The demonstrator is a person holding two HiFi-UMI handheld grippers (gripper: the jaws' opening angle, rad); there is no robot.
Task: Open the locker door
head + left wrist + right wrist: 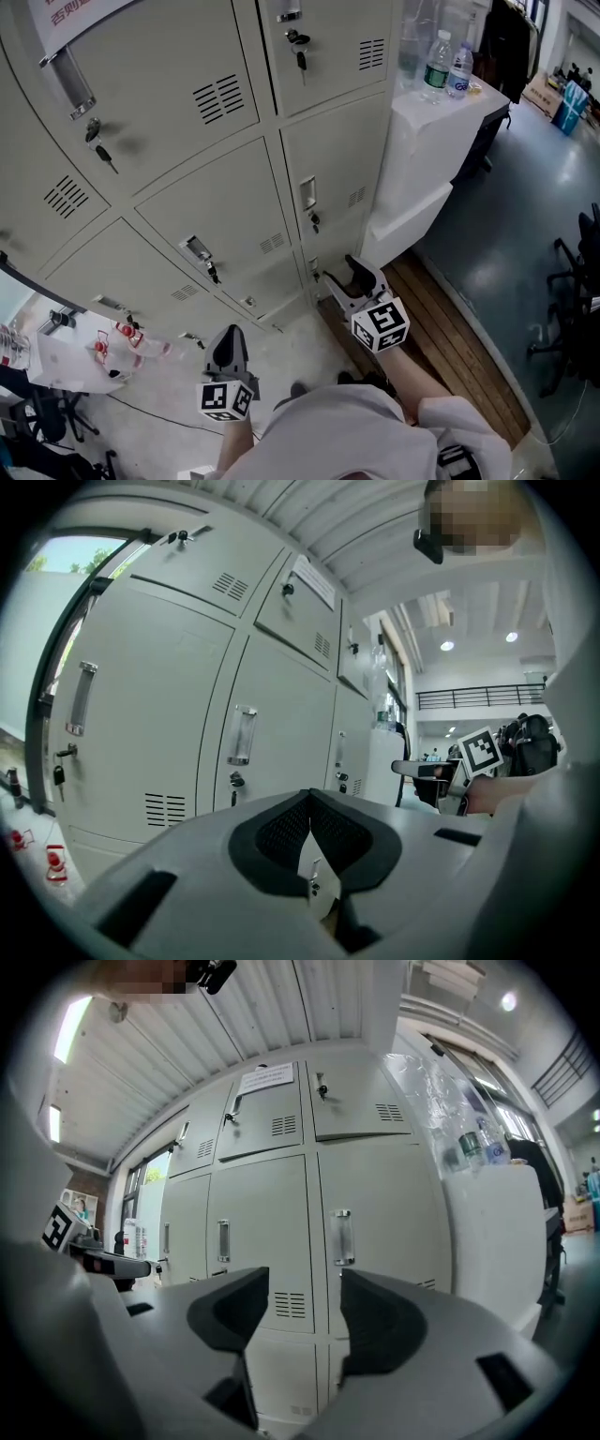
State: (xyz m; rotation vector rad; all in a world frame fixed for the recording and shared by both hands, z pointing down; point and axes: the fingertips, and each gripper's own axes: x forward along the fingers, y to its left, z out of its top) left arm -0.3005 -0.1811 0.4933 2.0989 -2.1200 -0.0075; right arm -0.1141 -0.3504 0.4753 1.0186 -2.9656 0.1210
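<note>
A bank of beige metal lockers point(216, 206) fills the head view, all doors shut, each with a chrome handle and a key in its lock. My right gripper point(339, 270) is low by the right column, jaws open with nothing between them. In the right gripper view point(302, 1283) it faces a shut door whose handle point(342, 1237) stands just above the jaws, a short way off. The same handle point(307, 192) shows in the head view. My left gripper point(228, 336) hangs lower left, shut and empty point(309, 797), apart from the lockers.
A white cabinet point(422, 159) stands right of the lockers with two water bottles point(448, 64) on top. A wooden floor strip point(450, 328) runs beside it. Office chairs point(572, 291) sit far right. Bottles with red caps point(117, 342) lie at the lower left.
</note>
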